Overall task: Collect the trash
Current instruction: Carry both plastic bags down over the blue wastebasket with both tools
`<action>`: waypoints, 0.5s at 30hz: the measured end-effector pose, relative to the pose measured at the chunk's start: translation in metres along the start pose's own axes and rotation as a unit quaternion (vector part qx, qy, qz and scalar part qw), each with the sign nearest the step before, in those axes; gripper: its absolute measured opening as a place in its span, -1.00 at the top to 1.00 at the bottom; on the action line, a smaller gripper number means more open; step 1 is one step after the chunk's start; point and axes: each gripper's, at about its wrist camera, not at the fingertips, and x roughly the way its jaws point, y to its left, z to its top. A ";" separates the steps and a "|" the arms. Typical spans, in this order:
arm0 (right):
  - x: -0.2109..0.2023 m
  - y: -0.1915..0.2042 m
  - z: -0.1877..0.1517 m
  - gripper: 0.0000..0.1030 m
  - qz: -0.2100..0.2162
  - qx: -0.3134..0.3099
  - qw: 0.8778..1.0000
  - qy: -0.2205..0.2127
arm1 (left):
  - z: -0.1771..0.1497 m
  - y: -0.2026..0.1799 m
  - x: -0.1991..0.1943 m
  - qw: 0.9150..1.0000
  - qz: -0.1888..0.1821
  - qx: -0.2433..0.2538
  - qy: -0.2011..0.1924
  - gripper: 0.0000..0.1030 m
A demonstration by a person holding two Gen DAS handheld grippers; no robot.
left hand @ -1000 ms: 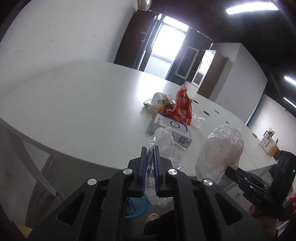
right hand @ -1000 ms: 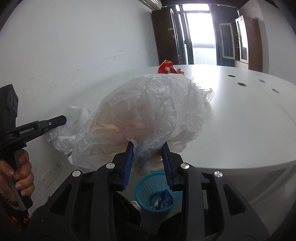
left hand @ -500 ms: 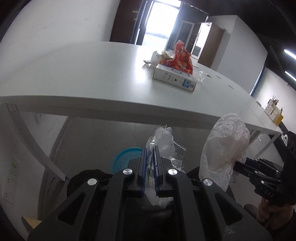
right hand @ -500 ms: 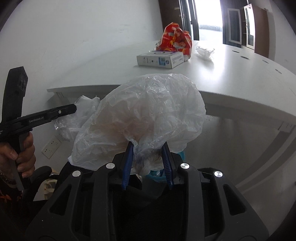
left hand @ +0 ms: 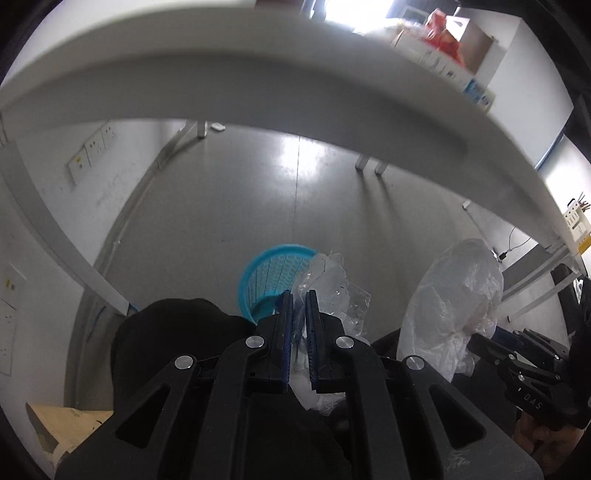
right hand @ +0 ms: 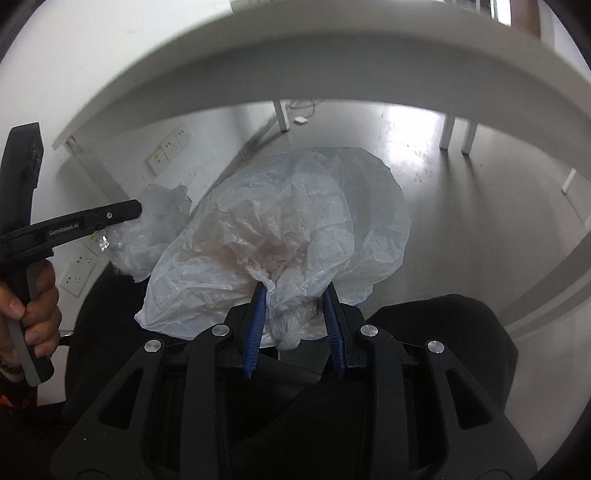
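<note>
Both grippers hang below the edge of the white desk [left hand: 258,85], each carrying a piece of trash toward the floor. The left gripper [left hand: 298,317] has its blue pads drawn nearly together on a crumpled clear plastic wrapper [left hand: 328,284], which sits just in front of and partly over the rim of the blue waste basket [left hand: 273,269] standing on the grey floor under the desk. The right gripper [right hand: 294,314] is clamped on the knotted neck of a larger translucent plastic bag [right hand: 295,229]; its pads stand wider apart, pressed against the bunched film. In the right wrist view the bag hides most of the basket, so its exact position over the opening cannot be told. Judged as progress: two items are picked up and brought near the basket, but neither is released yet. On the desk's far edge a white box [left hand: 443,66] and a red snack packet [left hand: 441,33] remain, apparently still to be collected.
</note>
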 end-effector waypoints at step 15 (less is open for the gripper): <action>0.093 -0.031 0.021 0.44 -0.011 0.037 0.996 0.081 | 0.031 0.022 0.095 0.997 0.023 -0.037 0.064 0.88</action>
